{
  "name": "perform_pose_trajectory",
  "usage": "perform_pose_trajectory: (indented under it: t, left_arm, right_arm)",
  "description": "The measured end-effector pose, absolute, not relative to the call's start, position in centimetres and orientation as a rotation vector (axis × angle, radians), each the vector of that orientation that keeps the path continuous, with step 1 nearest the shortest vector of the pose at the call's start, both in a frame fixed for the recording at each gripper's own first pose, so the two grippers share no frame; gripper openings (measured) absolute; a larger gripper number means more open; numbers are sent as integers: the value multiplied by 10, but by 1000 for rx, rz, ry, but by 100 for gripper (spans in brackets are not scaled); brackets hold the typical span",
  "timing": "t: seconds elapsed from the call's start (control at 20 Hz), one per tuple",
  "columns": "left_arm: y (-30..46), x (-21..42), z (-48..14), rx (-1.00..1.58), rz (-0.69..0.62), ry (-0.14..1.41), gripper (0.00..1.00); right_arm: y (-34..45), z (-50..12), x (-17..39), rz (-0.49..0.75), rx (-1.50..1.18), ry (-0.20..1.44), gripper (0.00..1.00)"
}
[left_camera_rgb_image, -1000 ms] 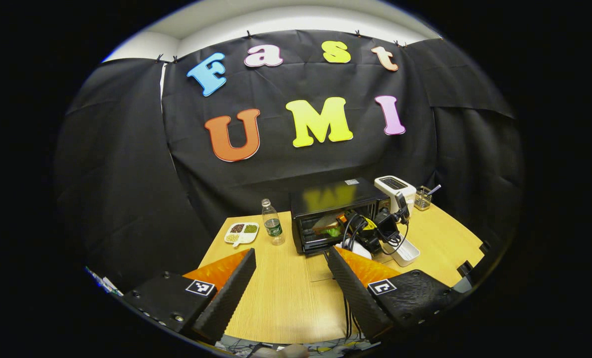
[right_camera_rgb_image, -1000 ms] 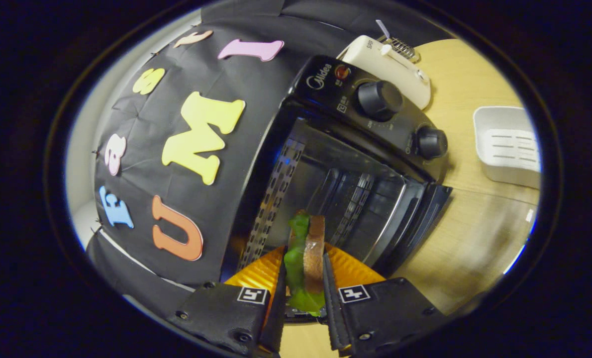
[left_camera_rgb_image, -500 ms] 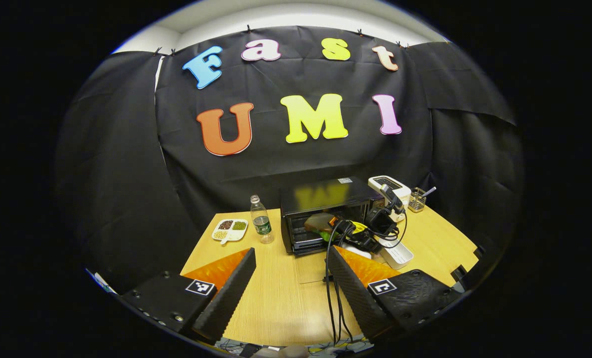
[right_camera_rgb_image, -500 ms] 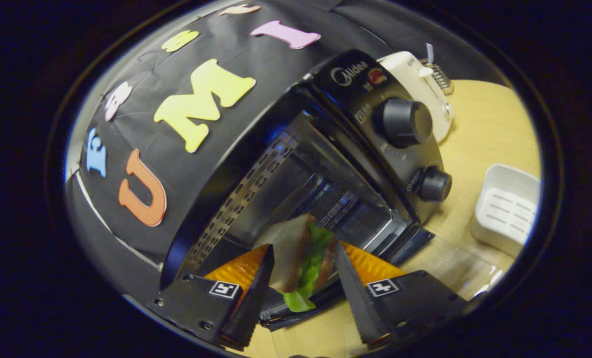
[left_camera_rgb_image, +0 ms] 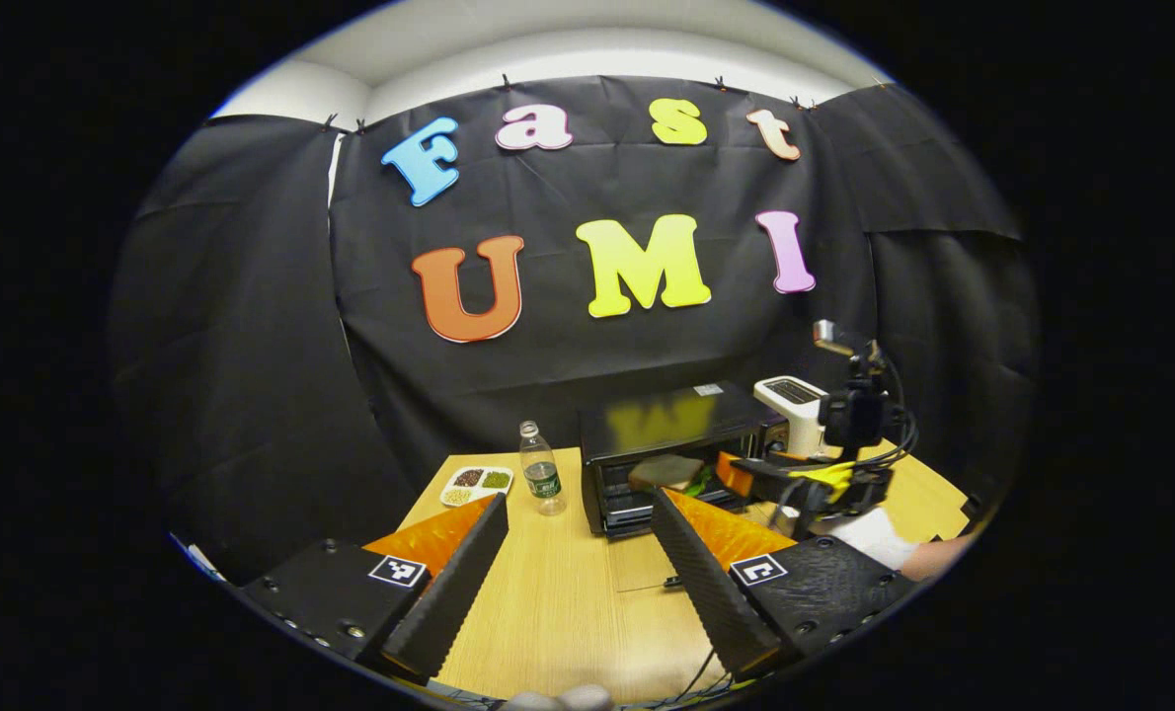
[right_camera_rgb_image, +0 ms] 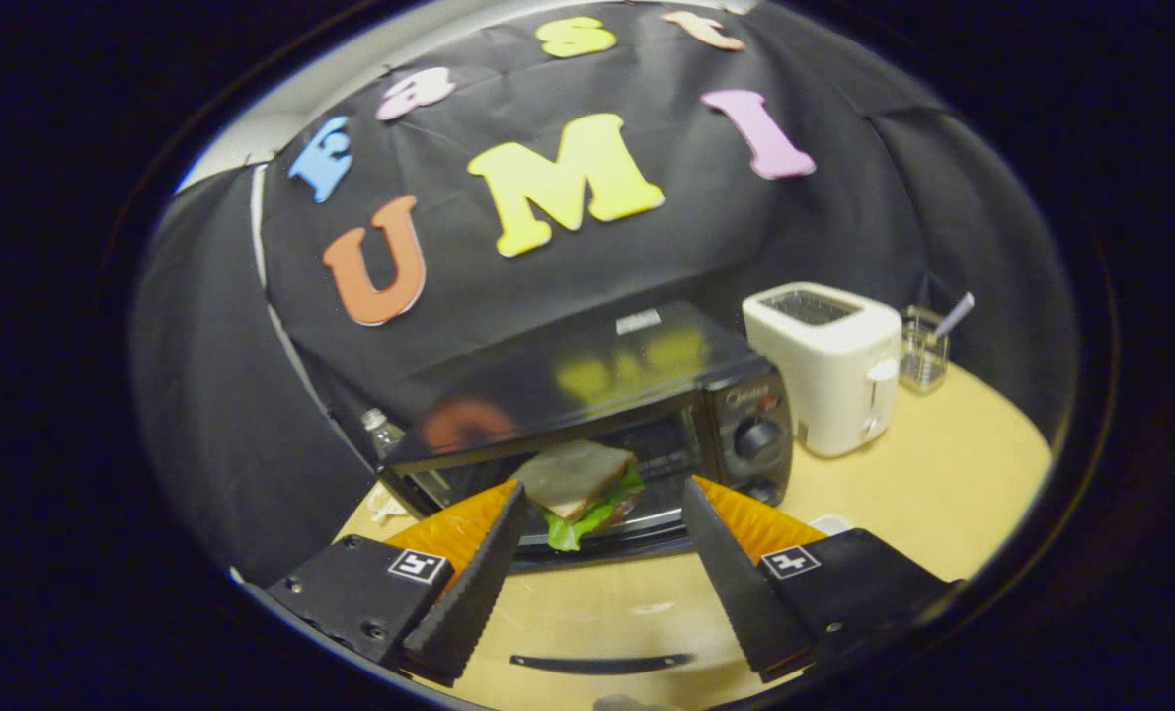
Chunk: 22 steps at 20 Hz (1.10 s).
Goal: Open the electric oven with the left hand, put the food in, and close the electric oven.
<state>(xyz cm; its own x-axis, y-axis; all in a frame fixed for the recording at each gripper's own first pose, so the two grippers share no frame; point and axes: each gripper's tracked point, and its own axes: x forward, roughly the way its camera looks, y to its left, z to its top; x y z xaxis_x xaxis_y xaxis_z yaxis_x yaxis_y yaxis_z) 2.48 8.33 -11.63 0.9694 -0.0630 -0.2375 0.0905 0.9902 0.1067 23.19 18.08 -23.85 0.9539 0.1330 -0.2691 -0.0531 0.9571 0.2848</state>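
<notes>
R gripper (right_camera_rgb_image: 602, 583): fingers spread wide, released, nothing between them, held over the wooden table (right_camera_rgb_image: 943, 494) just in front of the oven. The glass door (right_camera_rgb_image: 597, 622) lies folded down flat below the fingers; its handle shows as a dark bar near the bottom edge.

Sandwich (right_camera_rgb_image: 576, 484): rests inside the electric oven (right_camera_rgb_image: 587, 395), at the front of the cavity, lying flat, apart from both fingers. Long axis runs approx. side to side along the oven mouth. Look: brown bread slice on top, green lettuce sticking out below toward the door. Lower slice mostly hidden.

Oven: black box, mouth facing the R gripper, two knobs on its right panel. Cavity interior dark, rack detail hard to make out.

L gripper (left_camera_rgb_image: 578, 563): fingers wide apart, empty, well back from the oven, above the table.

Behind, R gripper view: white toaster (right_camera_rgb_image: 824, 365) just right of the oven, then a glass holder (right_camera_rgb_image: 923, 360). L gripper view: water bottle (left_camera_rgb_image: 544, 469) and divided dish (left_camera_rgb_image: 476, 484) left of the oven.
</notes>
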Motion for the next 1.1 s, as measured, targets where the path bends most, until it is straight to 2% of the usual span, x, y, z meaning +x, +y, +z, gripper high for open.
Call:
perform_pose_trajectory:
  t: [0.05, 0.1, 0.15, 0.2, 0.25, 0.3, 0.35, 0.4, 0.45, 0.5, 0.55, 0.6, 0.75, 0.8, 0.85, 0.9, 0.95, 1.0, 1.05, 1.1]
  left_arm:
    - [84, 25, -120, 106, -71, 233, 96]
    - [84, 28, -123, 98, -65, 235, 96]
    - [84, 28, -126, 93, -60, 236, 96]
    - [84, 27, -129, 95, -58, 232, 96]
    - [82, 29, -130, 102, -54, 223, 96]
    - [79, 30, -137, 108, -53, 228, 96]
    - [75, 30, -142, 108, -52, 234, 96]
    - [68, 31, -151, 100, -55, 246, 96]
    - [62, 31, -159, 85, -58, 263, 96]
    - [56, 32, -170, 69, -61, 286, 96]
    - [50, 33, -182, 59, -57, 306, 96]
    - [43, 33, -196, 50, -55, 335, 96]
    - [20, 34, -227, 42, -59, 385, 96]
    - [12, 34, -240, 44, -65, 405, 96]
    - [2, 35, -254, 44, -70, 427, 96]
    - [-5, 36, -267, 46, -73, 450, 96]
    - [-12, 36, -281, 38, -73, 476, 96]
    - [-18, 37, -295, 23, -72, 505, 96]
    - [-25, 38, -310, 10, -78, 535, 96]
    - [-29, 37, -324, 2, -77, 569, 96]
  right_arm:
    - [173, -220, 218, 106, 240, 273, 100]
    - [166, -204, 204, 120, 208, 259, 89]
    - [157, -187, 192, 123, 183, 243, 100]
    - [148, -168, 182, 125, 170, 221, 89]
    - [139, -151, 172, 125, 165, 194, 100]
    - [130, -136, 161, 121, 167, 181, 100]
    - [121, -124, 151, 122, 163, 169, 89]
    - [112, -113, 143, 118, 153, 155, 100]
    - [99, -102, 135, 108, 139, 143, 100]
    - [89, -92, 126, 101, 133, 128, 89]
    - [80, -81, 117, 102, 130, 109, 100]
    - [71, -77, 109, 97, 116, 103, 89]
    - [38, -69, 91, 74, 59, 103, 89]
    - [29, -69, 86, 65, 51, 111, 100]
    - [21, -68, 82, 62, 40, 113, 89]
    - [12, -67, 77, 57, 26, 117, 100]
    - [5, -66, 73, 52, 8, 121, 89]
    - [-2, -67, 70, 47, -12, 125, 89]
    - [-8, -66, 66, 46, -25, 131, 100]
    - [-12, -68, 63, 44, -32, 137, 100]
